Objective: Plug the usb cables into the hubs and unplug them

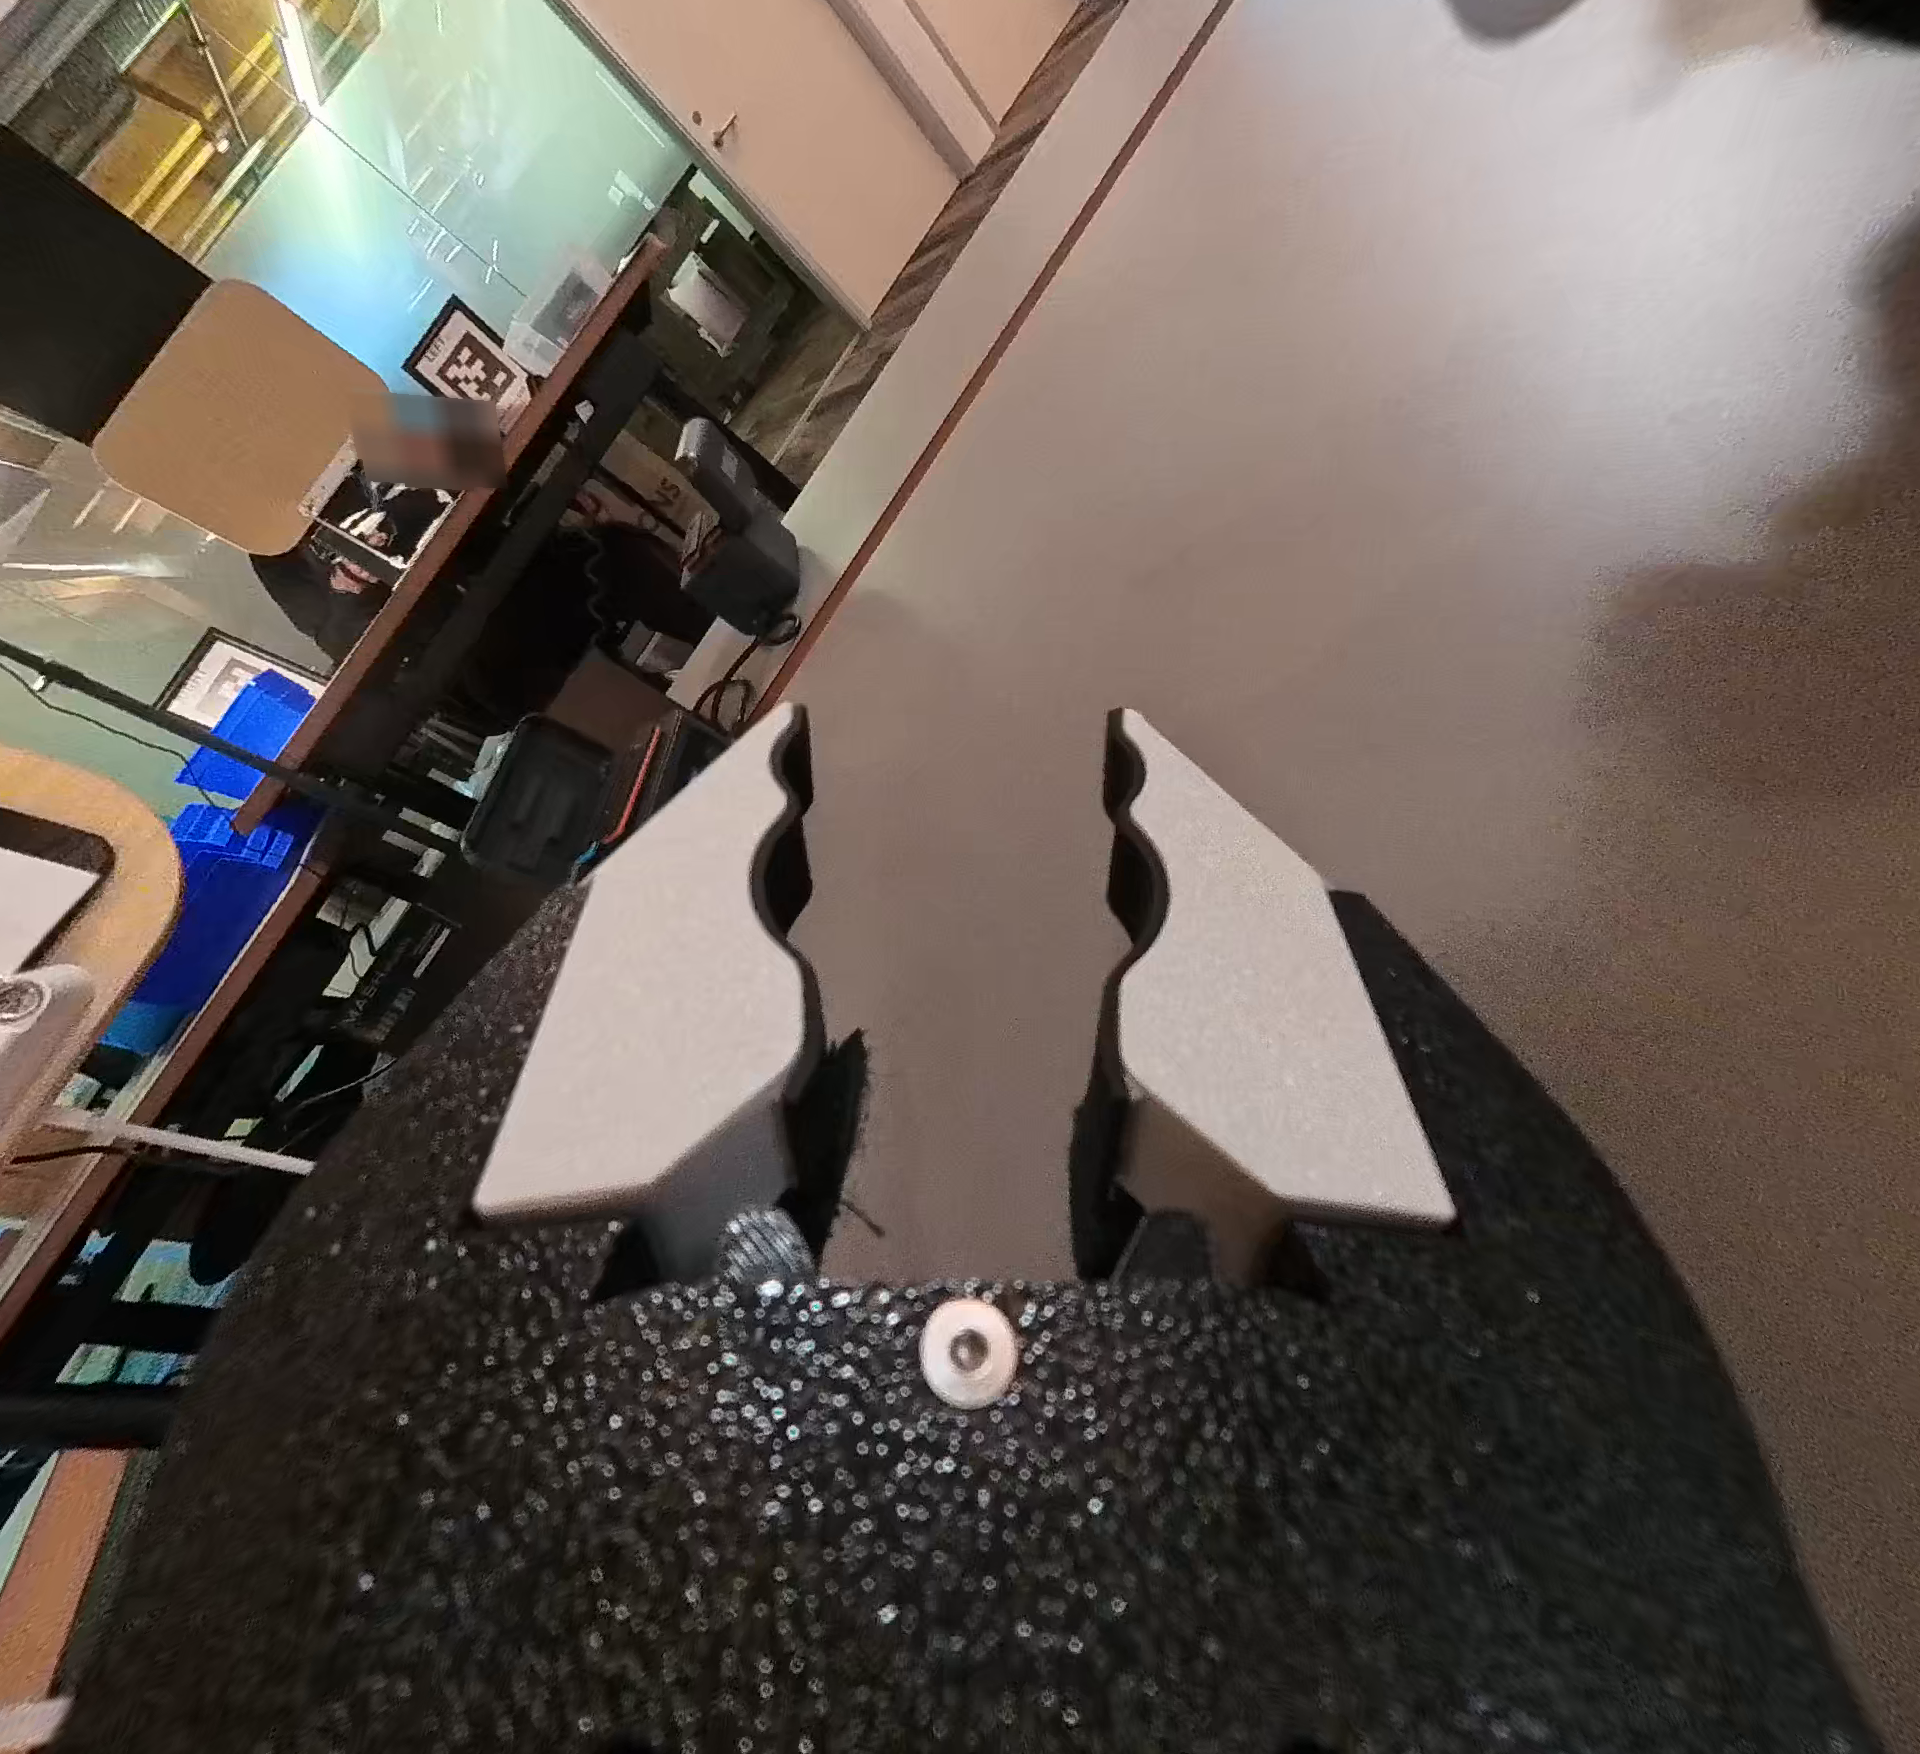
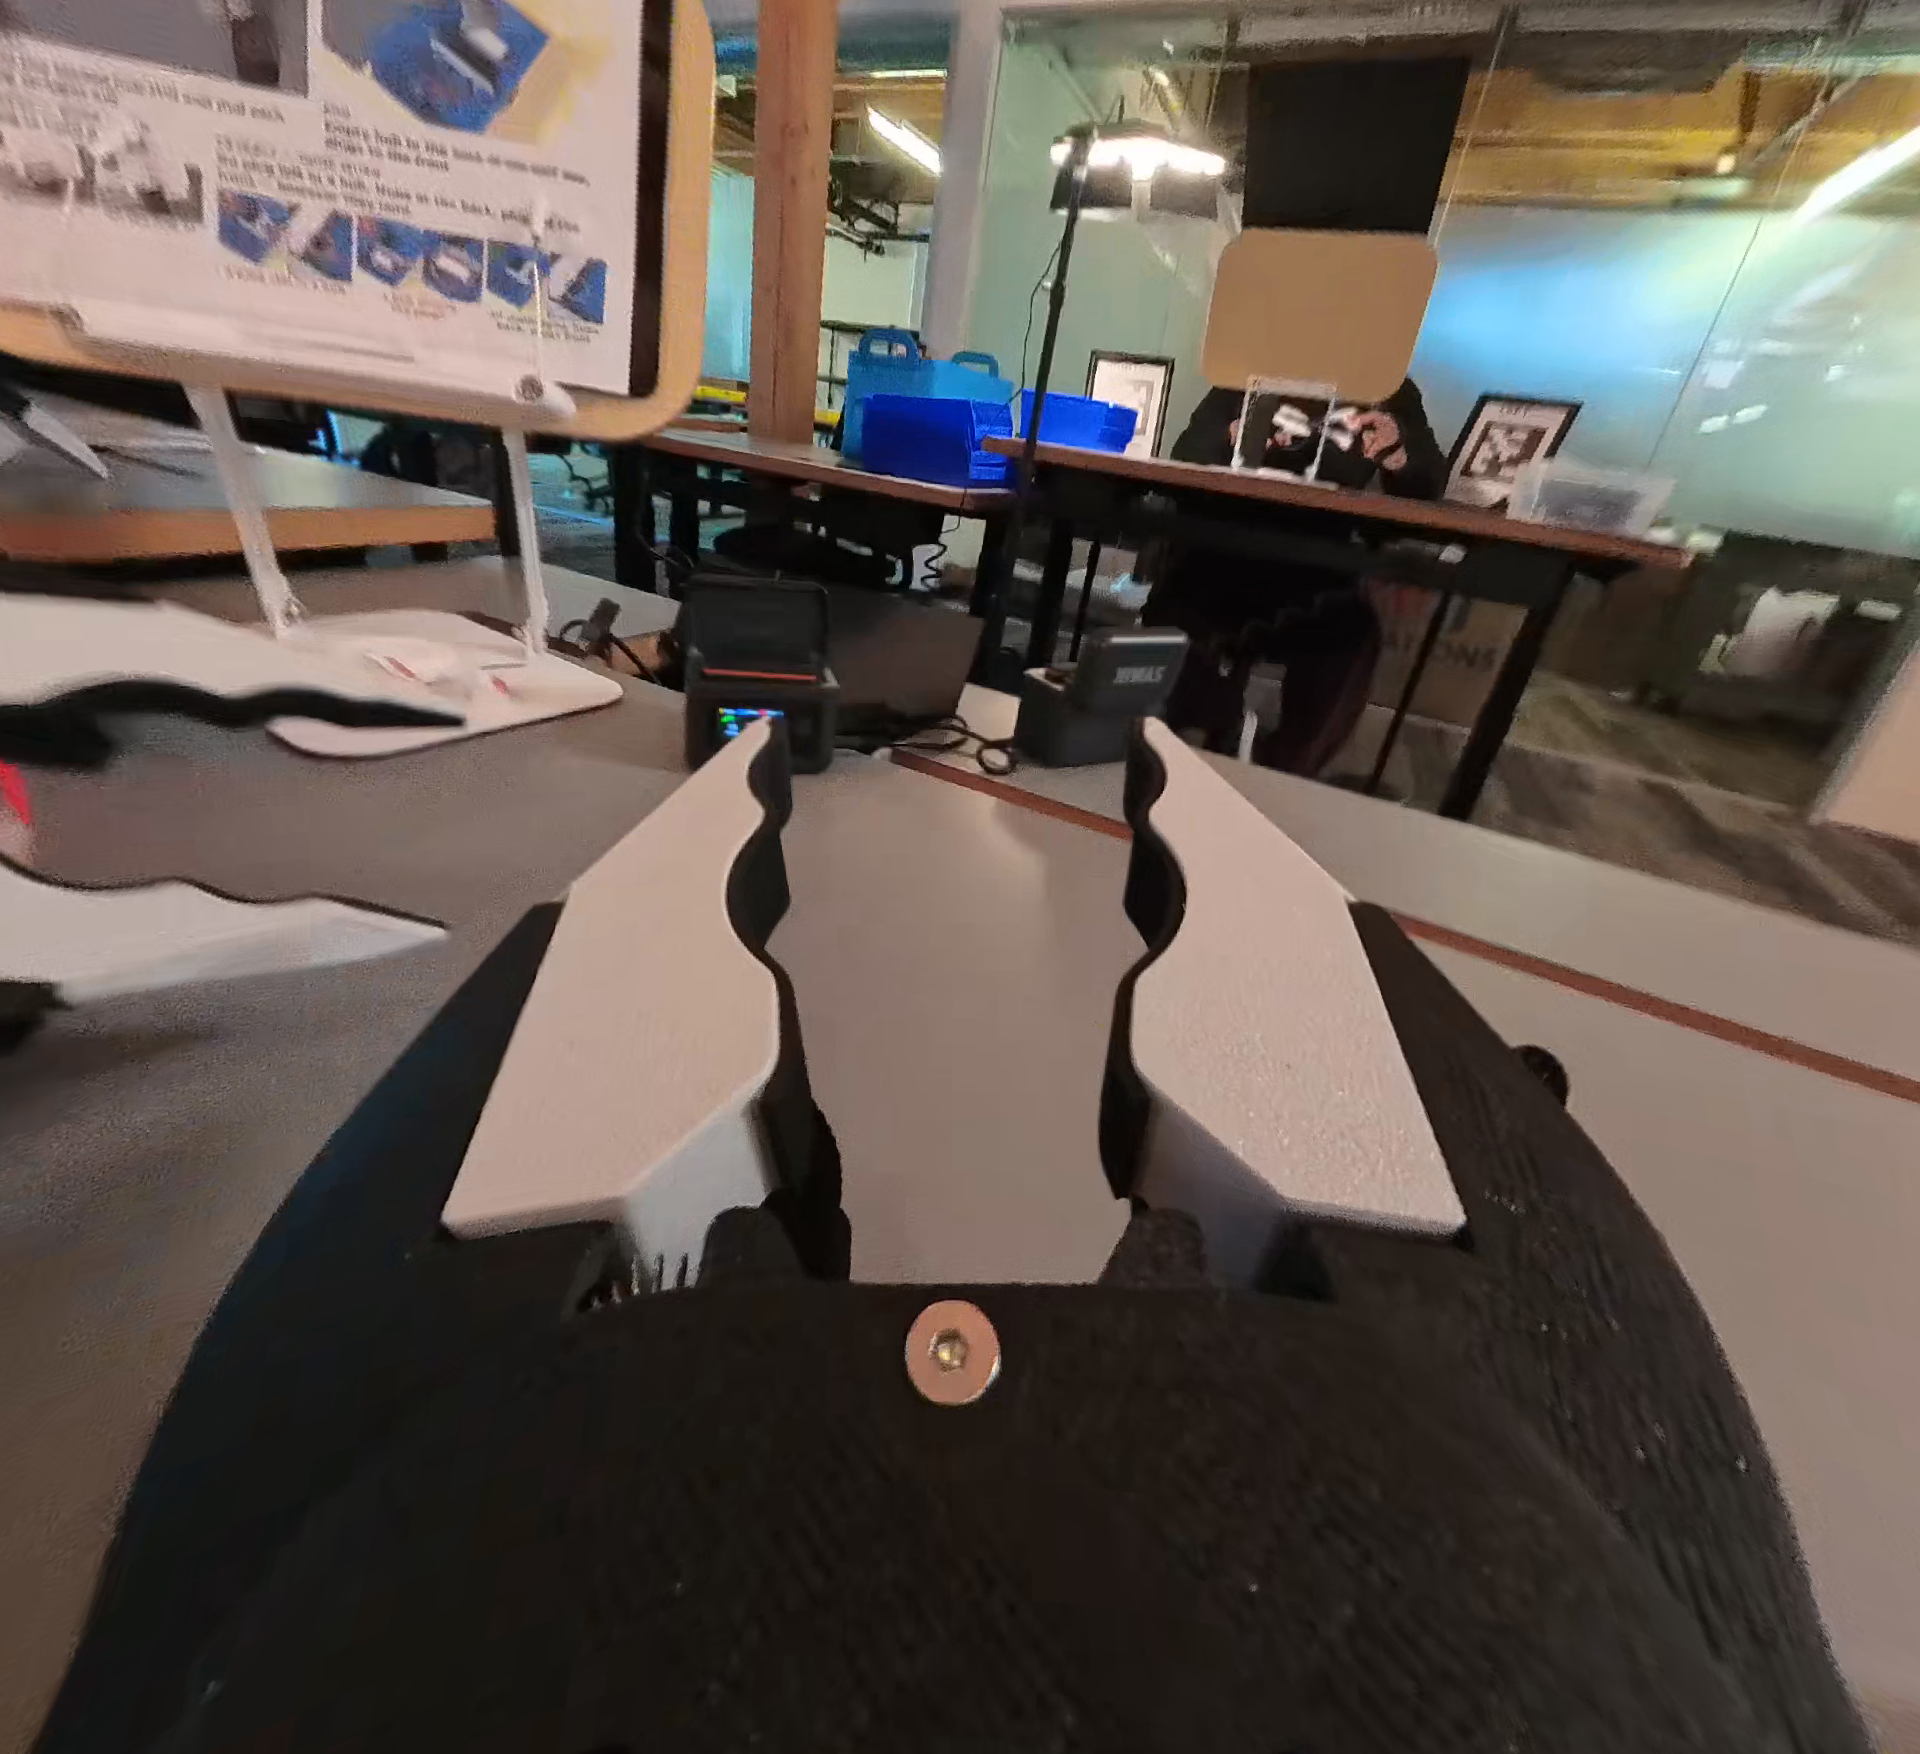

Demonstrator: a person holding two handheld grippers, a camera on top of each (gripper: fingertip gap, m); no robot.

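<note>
Left gripper (image 1: 956, 748): jaws wide apart, nothing between them, only bare grey table (image 1: 1299, 354) showing through the gap. The view is tilted; the table's brown edge runs up and away just left of the jaws. Past that edge, left of the jaws, a dark case (image 1: 540, 805) and a grey box (image 1: 727, 509) on the floor side, blue bins (image 1: 223, 831) farther left. Right gripper (image 2: 956, 748): jaws equally wide, empty, table (image 2: 935, 977) visible between the fingers. Just beyond the left fingertip a small black box (image 2: 756, 665) with a lit screen; just beyond the right fingertip a grey box (image 2: 1101, 681), thin cables lying between them. Left of the jaws a white stand (image 2: 436, 696) carries an instruction sheet (image 2: 312, 94). At far left, blurred, the other gripper's white fingers (image 2: 208, 935). No hub or usb cable can be made out in either view. Well beyond, a person (image 2: 1309, 447) sits at another desk, blue bins (image 2: 935, 426) to their left.
</note>
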